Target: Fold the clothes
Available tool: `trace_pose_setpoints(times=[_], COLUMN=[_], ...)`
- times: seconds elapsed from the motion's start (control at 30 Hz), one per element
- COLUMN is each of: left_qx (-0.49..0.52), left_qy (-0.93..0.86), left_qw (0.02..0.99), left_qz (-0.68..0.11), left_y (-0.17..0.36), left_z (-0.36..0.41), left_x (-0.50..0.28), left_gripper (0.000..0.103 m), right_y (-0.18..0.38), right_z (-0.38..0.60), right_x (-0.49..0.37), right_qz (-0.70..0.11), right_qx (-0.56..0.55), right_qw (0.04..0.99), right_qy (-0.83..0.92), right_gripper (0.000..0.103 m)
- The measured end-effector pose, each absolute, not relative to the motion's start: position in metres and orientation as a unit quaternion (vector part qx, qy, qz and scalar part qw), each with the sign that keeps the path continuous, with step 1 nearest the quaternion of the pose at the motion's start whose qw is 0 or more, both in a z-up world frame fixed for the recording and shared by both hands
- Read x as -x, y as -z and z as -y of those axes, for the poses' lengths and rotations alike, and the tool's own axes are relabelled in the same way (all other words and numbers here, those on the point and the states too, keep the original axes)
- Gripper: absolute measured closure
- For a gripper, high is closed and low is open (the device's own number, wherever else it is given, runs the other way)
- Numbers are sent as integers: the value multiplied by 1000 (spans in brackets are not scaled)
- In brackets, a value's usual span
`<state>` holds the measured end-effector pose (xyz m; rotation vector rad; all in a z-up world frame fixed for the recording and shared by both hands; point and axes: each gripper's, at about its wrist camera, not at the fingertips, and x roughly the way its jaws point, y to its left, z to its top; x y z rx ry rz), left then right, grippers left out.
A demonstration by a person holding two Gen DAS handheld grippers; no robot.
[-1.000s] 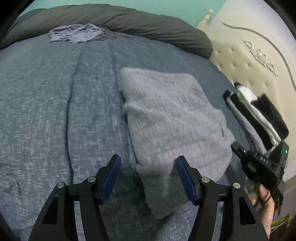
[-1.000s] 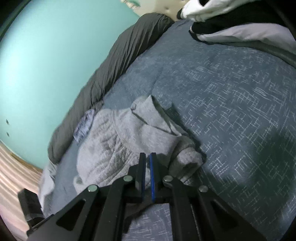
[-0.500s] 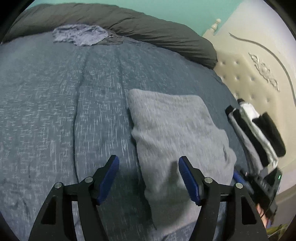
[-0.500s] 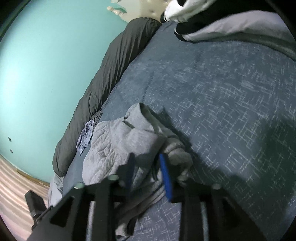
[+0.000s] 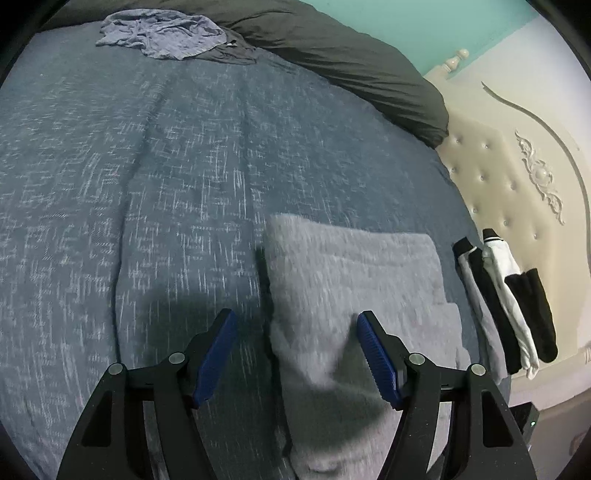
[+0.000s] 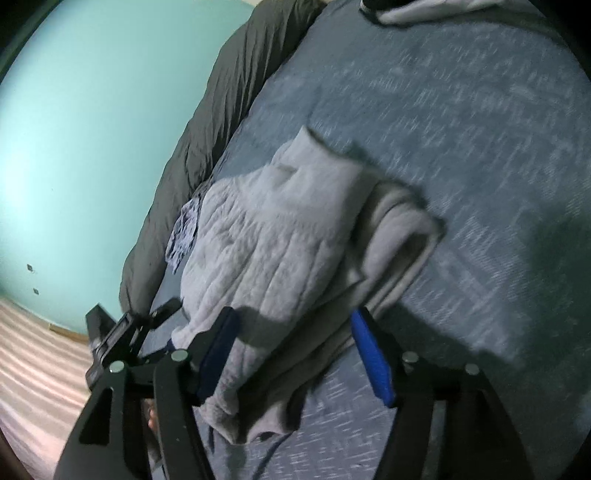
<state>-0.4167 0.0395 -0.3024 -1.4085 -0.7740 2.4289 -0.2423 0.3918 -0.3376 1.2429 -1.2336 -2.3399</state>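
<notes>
A folded grey garment (image 5: 354, 295) lies on the blue-grey bedspread (image 5: 147, 184), toward the right side of the bed in the left wrist view and well short of the dark grey duvet (image 5: 332, 48) rolled along the far edge. The left gripper (image 5: 297, 354) hangs above the garment's near left edge with its blue pads wide apart — nothing between them is pressed, the cloth simply lying below. The right gripper (image 6: 295, 354) has just been opening; its jaws now stand apart over the garment's near end, the grey cloth (image 6: 280, 236) lying loose between the pads and not clamped. A crumpled pale blue cloth (image 5: 162, 31) sits far off at the upper left against the duvet. To the right of the grey garment, close to the cream tufted headboard (image 5: 498, 177), lies a black-and-white folded piece (image 5: 509, 295) — apart from the grey one.
</notes>
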Motion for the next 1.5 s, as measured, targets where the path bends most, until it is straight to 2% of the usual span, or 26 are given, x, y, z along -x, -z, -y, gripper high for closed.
trace_pose_setpoints(times=[0.17, 0.5, 0.6, 0.67, 0.77, 0.83, 1.0, 1.07, 1.23, 1.33, 1.5], left_qx=[478, 478, 477, 478, 481, 481, 480, 478, 467, 458, 446], left_qy=[-824, -814, -813, -812, -811, -811, -811, -813, -822, -828, -835], left_qw=[119, 152, 162, 169, 180, 185, 195, 197, 196, 197, 203], left_qz=[279, 293, 293, 289, 281, 277, 271, 267, 260, 258, 250], left_y=[310, 330, 333, 334, 335, 335, 334, 332, 321, 310, 286], left_z=[-35, -42, -45, -49, -55, -57, -60, -60, -60, -60, -57], left_x=[433, 455, 459, 461, 462, 462, 461, 460, 453, 450, 436], left_gripper=[32, 32, 32, 33, 34, 44, 64, 68, 75, 77, 78], right_y=[352, 341, 343, 353, 354, 355, 359, 360, 355, 351, 341], right_z=[-386, -389, -381, -378, -373, -370, -370, -368, -355, -354, -351], right_x=[251, 249, 251, 253, 259, 265, 270, 273, 287, 289, 292], right_qz=[431, 438, 416, 439, 433, 425, 433, 435, 433, 432, 427], right_qx=[-439, -400, -419, -428, -430, -430, -420, -413, -401, -392, -379], right_qw=[107, 116, 107, 115, 115, 116, 124, 132, 150, 159, 181], right_qy=[781, 796, 800, 782, 784, 788, 788, 789, 793, 796, 801], right_gripper=[32, 31, 31, 31, 26, 22, 21, 29, 60, 68, 73])
